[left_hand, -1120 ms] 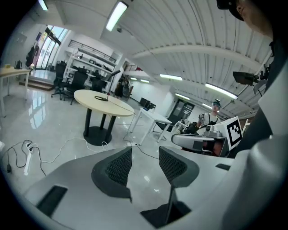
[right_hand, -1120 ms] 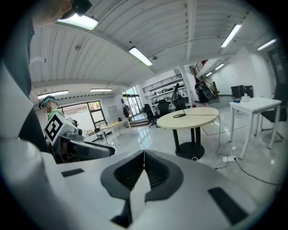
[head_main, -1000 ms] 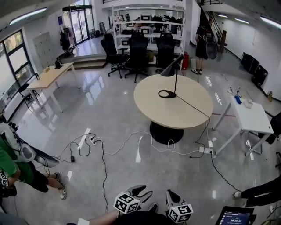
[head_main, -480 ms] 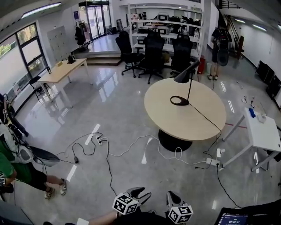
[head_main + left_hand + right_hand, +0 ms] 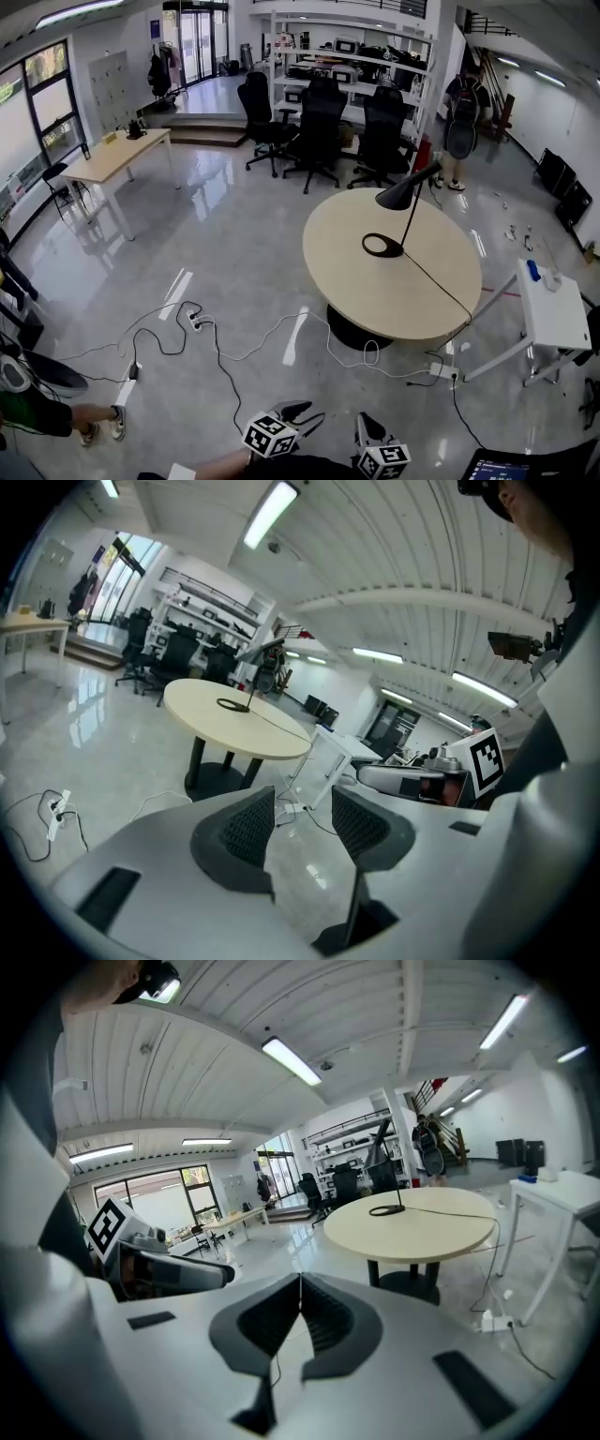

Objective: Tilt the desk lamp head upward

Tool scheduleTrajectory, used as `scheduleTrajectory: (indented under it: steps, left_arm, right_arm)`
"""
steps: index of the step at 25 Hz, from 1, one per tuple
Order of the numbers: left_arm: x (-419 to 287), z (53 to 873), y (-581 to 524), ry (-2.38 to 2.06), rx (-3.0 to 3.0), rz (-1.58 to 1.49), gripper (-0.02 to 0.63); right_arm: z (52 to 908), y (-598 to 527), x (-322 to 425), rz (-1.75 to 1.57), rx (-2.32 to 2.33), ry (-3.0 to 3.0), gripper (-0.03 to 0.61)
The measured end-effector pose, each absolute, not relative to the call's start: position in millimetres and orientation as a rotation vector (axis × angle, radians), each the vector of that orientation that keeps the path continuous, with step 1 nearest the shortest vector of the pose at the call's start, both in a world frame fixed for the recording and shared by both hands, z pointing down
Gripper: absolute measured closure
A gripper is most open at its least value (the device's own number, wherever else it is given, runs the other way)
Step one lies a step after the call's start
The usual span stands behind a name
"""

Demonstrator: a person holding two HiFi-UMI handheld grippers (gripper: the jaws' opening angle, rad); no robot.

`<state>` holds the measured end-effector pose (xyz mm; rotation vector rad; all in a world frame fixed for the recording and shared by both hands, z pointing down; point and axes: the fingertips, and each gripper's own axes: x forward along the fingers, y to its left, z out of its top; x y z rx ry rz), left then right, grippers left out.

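Observation:
A black desk lamp (image 5: 410,202) stands on the round beige table (image 5: 375,291) across the room, its cone head (image 5: 405,192) sloping down over a ring base (image 5: 382,246). Both grippers are low at the head view's bottom edge, far from the table. My left gripper (image 5: 300,411) is open with nothing between its jaws. My right gripper (image 5: 368,425) is shut and empty. The left gripper view shows the left gripper (image 5: 303,803) pointing towards the lamp (image 5: 246,682). In the right gripper view the right gripper (image 5: 300,1283) points towards the lamp (image 5: 397,1194) too.
Cables and power strips (image 5: 216,328) trail over the glossy floor between me and the table. A small white table (image 5: 548,314) stands right of it, black office chairs (image 5: 319,122) behind it, a wooden desk (image 5: 112,155) far left. A person's leg (image 5: 70,417) shows bottom left.
The head view has shifted: the table and lamp now sit a little lower and further right, and the person at the left has slid mostly out of view. Both grippers keep their place and jaw state.

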<state>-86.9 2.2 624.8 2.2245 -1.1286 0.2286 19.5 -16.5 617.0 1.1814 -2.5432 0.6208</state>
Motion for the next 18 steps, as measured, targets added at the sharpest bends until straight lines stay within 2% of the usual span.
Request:
scheduleTrajectory:
  steps: [10, 18]
  left_arm:
    - [-155, 641, -66, -1.113, 2.194, 0.186, 0.414]
    - [-163, 651, -111, -1.128, 2.157, 0.189, 0.414]
  right_arm:
    - [624, -71, -39, 0.594, 1.159, -2.485, 0.574]
    - [644, -122, -56, 0.686, 1.109, -2.473, 0.574]
